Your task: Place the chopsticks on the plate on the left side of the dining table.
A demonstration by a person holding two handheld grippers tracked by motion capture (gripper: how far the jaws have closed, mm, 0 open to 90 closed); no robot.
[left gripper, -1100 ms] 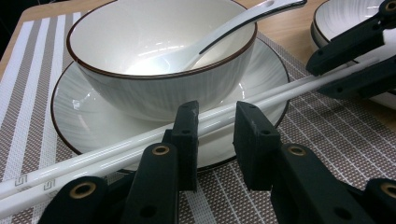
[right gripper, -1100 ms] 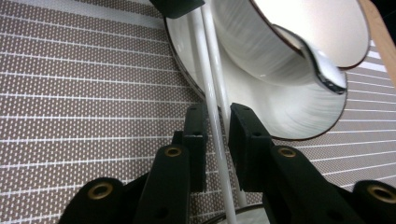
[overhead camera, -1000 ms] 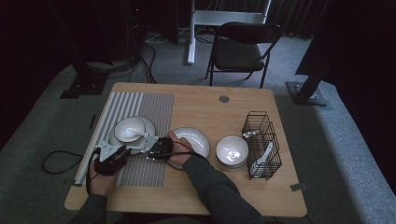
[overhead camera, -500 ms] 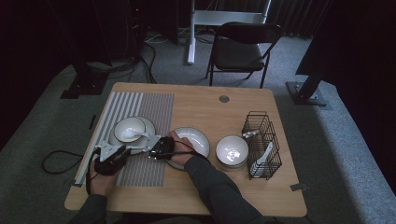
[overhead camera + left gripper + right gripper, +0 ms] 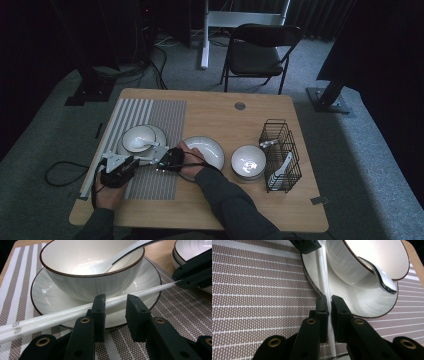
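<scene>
Chopsticks [image 5: 62, 313], a white glossy pair, lie side by side across the near rim of the plate [image 5: 45, 296] that carries the bowl [image 5: 82, 272] with its spoon [image 5: 125, 252], on the striped placemat [image 5: 160, 117] near the left edge of the tabletop. They look light, stiff and slick, likely ceramic or hard plastic, so they may roll or slip apart under a loose pinch, and a drop on the plate could chip them. The sound place to hold is across both sticks together, well in from the ends, with one grip toward each end to keep them parallel.

The right gripper [image 5: 328, 306] has just been closing, and its jaws now pinch the sticks near their thin tips at the plate's edge. The left gripper [image 5: 115, 312] straddles the pair farther along, toward the thick printed ends; its jaws stand apart, the left pad touching the sticks and the right pad seemingly clear, though the angle makes that hard to judge.

In the high view both forearms come in low from the near edge, the right hand [image 5: 187, 162] reaching across leftward so the two grippers nearly face each other beside the plate.
</scene>
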